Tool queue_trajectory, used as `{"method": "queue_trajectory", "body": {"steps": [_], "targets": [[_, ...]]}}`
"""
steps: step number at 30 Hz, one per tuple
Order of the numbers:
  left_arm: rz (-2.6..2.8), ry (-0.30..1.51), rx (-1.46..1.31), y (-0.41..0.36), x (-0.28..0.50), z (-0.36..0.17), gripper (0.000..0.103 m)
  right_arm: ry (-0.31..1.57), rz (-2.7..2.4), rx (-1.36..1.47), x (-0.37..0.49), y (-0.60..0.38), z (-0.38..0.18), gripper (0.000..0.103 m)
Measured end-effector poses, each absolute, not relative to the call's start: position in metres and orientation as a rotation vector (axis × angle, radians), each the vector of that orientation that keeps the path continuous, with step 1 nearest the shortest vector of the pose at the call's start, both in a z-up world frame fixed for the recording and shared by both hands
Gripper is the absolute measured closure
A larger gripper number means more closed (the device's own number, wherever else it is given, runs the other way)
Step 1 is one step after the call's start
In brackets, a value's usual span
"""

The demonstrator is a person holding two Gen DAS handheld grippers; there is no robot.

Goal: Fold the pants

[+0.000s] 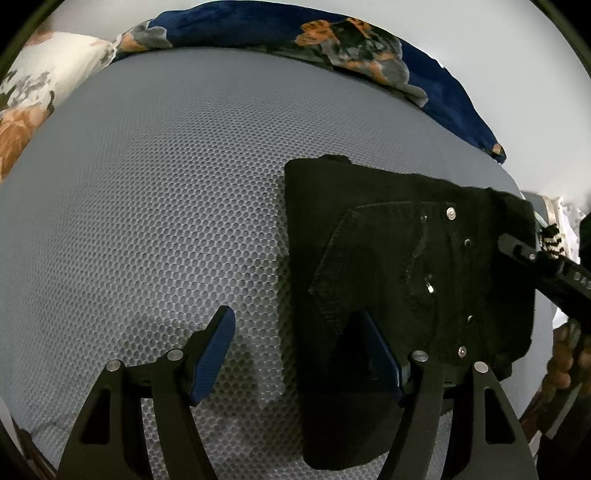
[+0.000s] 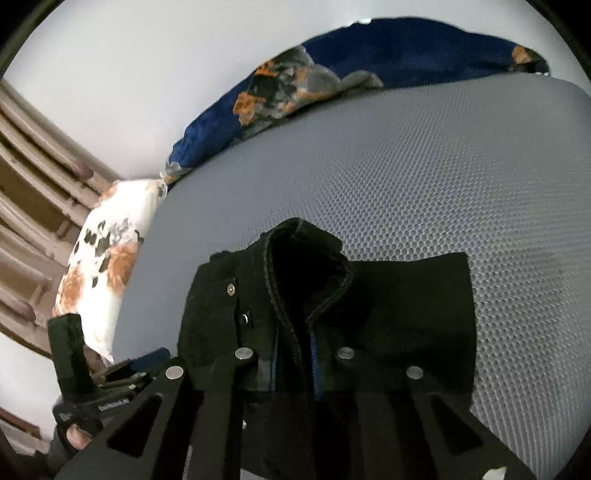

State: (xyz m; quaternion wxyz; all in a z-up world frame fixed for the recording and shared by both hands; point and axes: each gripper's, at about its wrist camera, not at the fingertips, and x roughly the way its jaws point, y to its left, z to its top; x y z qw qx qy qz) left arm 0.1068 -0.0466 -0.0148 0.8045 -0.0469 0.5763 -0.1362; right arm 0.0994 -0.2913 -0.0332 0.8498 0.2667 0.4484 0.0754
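The black pants (image 1: 406,266) lie folded into a compact stack on the grey mesh mattress (image 1: 147,221), with rivets and a back pocket facing up. My left gripper (image 1: 299,354) is open; its right finger rests on the near edge of the pants, its left finger over bare mattress. In the right wrist view the pants (image 2: 406,302) fill the near centre. My right gripper (image 2: 295,354) is shut on a raised fold of the pants' edge, blue pads close together on the fabric. The right gripper also shows in the left wrist view (image 1: 517,251) at the stack's right edge.
A blue floral blanket (image 1: 258,26) lies bunched along the far edge of the mattress, with a white floral pillow (image 1: 37,92) at far left. A wooden slatted headboard (image 2: 33,192) stands beyond the pillow (image 2: 107,258). White wall behind.
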Motion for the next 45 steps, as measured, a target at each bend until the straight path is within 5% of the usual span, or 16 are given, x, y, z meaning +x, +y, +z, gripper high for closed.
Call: {"method": "queue_trajectory", "body": {"steps": [7, 12, 15, 17, 21, 45], "targets": [[-0.313, 1.217, -0.106, -0.050, 0.110, -0.010, 0.032, 0.875, 0.061, 0.611, 0.075, -0.314, -0.013, 0.093], [-0.333, 1.213, -0.098, -0.060, 0.115, -0.009, 0.032, 0.927, -0.024, 0.733, 0.062, -0.350, -0.053, 0.093], [-0.341, 1.221, -0.056, -0.070, 0.118, -0.016, 0.032, 0.944, -0.042, 0.787, 0.059, -0.360, -0.075, 0.087], [-0.339, 1.247, -0.029, -0.076, 0.120, -0.027, 0.032, 0.957, -0.072, 0.756, 0.059, -0.358, -0.077, 0.074], [-0.331, 1.257, -0.008, -0.079, 0.119, -0.037, 0.032, 0.972, -0.080, 0.743, 0.049, -0.354, -0.075, 0.069], [-0.412, 1.259, 0.102, -0.075, 0.069, -0.032, 0.032, 0.997, -0.134, 0.729, -0.014, -0.342, -0.076, 0.061]]}}
